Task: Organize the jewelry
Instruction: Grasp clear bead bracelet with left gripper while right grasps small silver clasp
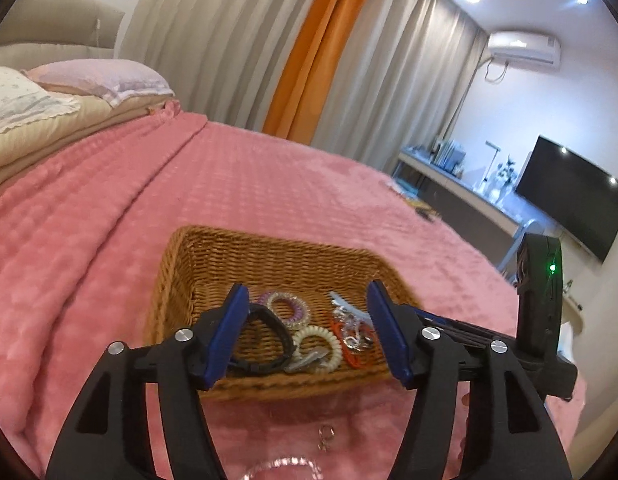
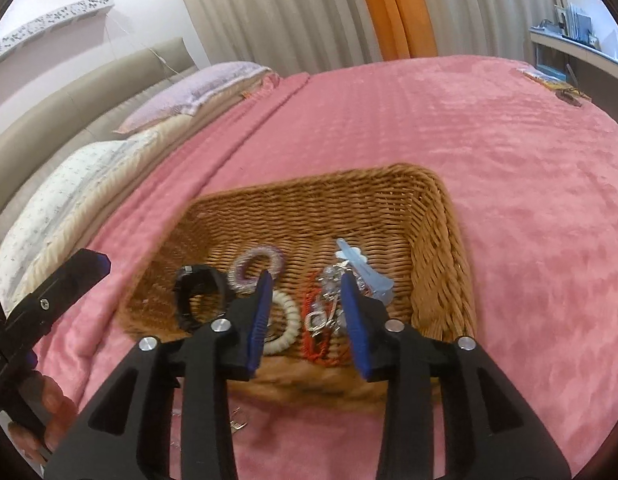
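Observation:
A wicker basket (image 1: pixel 269 258) (image 2: pixel 309 200) sits on the pink bedspread. It holds a black band (image 1: pixel 275 328) (image 2: pixel 199 296), a purple spiral tie (image 1: pixel 287 306) (image 2: pixel 255 262), a cream spiral tie (image 1: pixel 317 346) (image 2: pixel 287 326), an orange and silver tangle of jewelry (image 1: pixel 351 334) (image 2: pixel 321 320) and a light blue clip (image 1: pixel 343 304) (image 2: pixel 363 268). My left gripper (image 1: pixel 307 292) is open and empty above the basket's near side. My right gripper (image 2: pixel 305 280) is open and empty over the jewelry tangle. A small metal ring piece (image 1: pixel 325 436) lies on the bedspread in front of the basket.
The pink bedspread (image 1: pixel 249 184) (image 2: pixel 489 140) stretches all around the basket. Pillows (image 1: pixel 97 80) (image 2: pixel 197 92) lie at the headboard on the left. A clear spiral tie (image 1: pixel 285 468) shows at the bottom edge. A TV (image 1: pixel 569 200) and desk stand at the right.

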Tool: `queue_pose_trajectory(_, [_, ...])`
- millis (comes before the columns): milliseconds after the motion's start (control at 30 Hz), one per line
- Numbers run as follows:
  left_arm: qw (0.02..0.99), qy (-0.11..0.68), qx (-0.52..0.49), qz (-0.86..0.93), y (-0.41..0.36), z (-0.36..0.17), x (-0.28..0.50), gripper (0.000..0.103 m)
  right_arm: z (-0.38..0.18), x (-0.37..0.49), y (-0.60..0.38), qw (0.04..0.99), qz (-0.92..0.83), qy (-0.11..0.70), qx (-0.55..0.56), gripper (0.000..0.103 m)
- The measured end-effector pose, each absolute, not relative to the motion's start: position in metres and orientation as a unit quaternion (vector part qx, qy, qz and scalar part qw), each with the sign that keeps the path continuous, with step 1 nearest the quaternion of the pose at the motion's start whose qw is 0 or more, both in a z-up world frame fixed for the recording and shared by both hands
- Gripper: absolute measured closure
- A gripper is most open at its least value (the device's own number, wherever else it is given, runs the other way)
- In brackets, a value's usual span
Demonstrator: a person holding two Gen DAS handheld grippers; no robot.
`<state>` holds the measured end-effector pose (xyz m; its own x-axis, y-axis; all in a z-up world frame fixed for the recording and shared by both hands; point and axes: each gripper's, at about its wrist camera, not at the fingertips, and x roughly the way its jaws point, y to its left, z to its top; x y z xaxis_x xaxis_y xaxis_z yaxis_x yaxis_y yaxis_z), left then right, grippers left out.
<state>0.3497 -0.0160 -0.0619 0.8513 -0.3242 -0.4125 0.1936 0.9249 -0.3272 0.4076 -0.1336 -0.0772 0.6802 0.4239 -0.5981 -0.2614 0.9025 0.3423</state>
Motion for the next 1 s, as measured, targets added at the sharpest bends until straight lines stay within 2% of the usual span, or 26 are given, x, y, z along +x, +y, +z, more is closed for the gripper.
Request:
queue_pose_trajectory(100, [0.955, 0.225, -0.138, -0.136, -0.01, -0.056, 0.324, 0.039, -0.067, 0.382, -0.133, 0.915, 0.194, 0.336, 0.113, 0.058])
queue_pose_trajectory(333, [0.956, 0.241, -0.122, -0.117, 0.003, -0.072, 0.276, 0.039, -0.069, 0.325, -0.118, 0.915, 0.208, 0.332, 0.094, 0.058])
queue_pose_trajectory(533, [0.939, 0.306, -0.111, -0.112, 0.011, -0.108, 0.278, 0.039, -0.099, 0.311, -0.089, 0.902, 0.213, 0.37, 0.07, 0.058])
queue_pose_trajectory(633, [0.93, 0.339, -0.092, -0.111, 0.011, -0.128, 0.288, 0.045, -0.122, 0.312, -0.078, 0.903, 0.195, 0.38, 0.042, 0.058])
queue_pose_trajectory(700, [0.922, 0.357, -0.098, -0.111, 0.015, -0.139, 0.294, 0.052, -0.134, 0.313, -0.071, 0.9, 0.183, 0.395, 0.026, 0.058])
queue_pose_trajectory(933, [0.9, 0.401, -0.107, -0.135, 0.019, -0.158, 0.312, 0.054, -0.142, 0.314, -0.069, 0.899, 0.169, 0.404, 0.013, 0.058])
queue_pose_trajectory(1000, [0.89, 0.421, -0.106, -0.137, 0.02, -0.165, 0.319, 0.068, -0.141, 0.313, -0.074, 0.902, 0.163, 0.399, 0.021, 0.058])
